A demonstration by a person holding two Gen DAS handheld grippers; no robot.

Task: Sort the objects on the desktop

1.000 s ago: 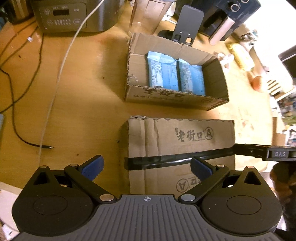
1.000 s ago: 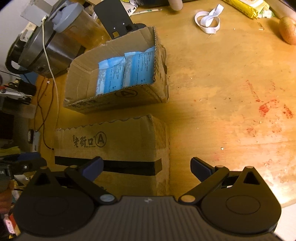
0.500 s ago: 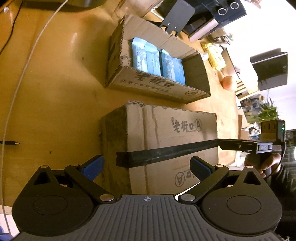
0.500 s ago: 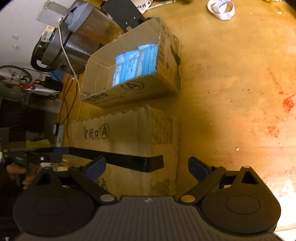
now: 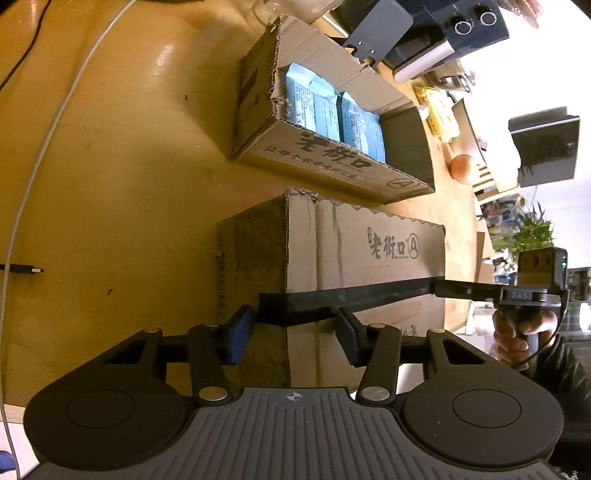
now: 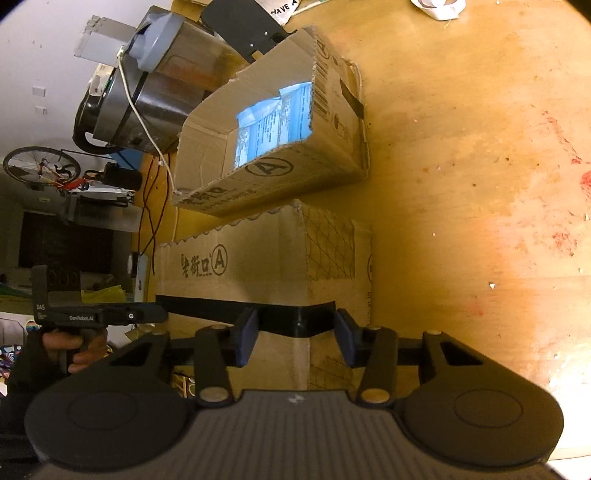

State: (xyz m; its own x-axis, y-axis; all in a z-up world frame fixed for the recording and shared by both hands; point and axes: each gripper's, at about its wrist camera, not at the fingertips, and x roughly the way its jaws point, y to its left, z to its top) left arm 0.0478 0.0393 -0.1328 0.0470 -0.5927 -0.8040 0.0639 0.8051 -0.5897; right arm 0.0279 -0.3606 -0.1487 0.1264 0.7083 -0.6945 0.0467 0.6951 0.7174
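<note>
A closed cardboard box (image 5: 362, 258) with a black tape band lies on the wooden table, with an open cardboard box (image 5: 332, 155) of blue packets (image 5: 332, 114) behind it. My left gripper (image 5: 293, 338) is open, its fingers straddling the closed box's left end corner. My right gripper (image 6: 295, 334) is open, its fingers straddling the same box (image 6: 258, 266) at its right end corner. The open box (image 6: 266, 170) with the blue packets (image 6: 273, 122) shows beyond it. Each gripper shows in the other's view, held by a hand.
A white cable (image 5: 48, 147) and a black cable plug (image 5: 26, 269) lie on the table at left. A steel cooker (image 6: 147, 92), a dark stand (image 5: 376, 33) and an appliance (image 5: 443, 33) stand behind the open box. An onion (image 5: 463, 168) lies at right.
Both grippers have dropped lower and swung to opposite ends of the closed box, and their jaws have narrowed around its end corners.
</note>
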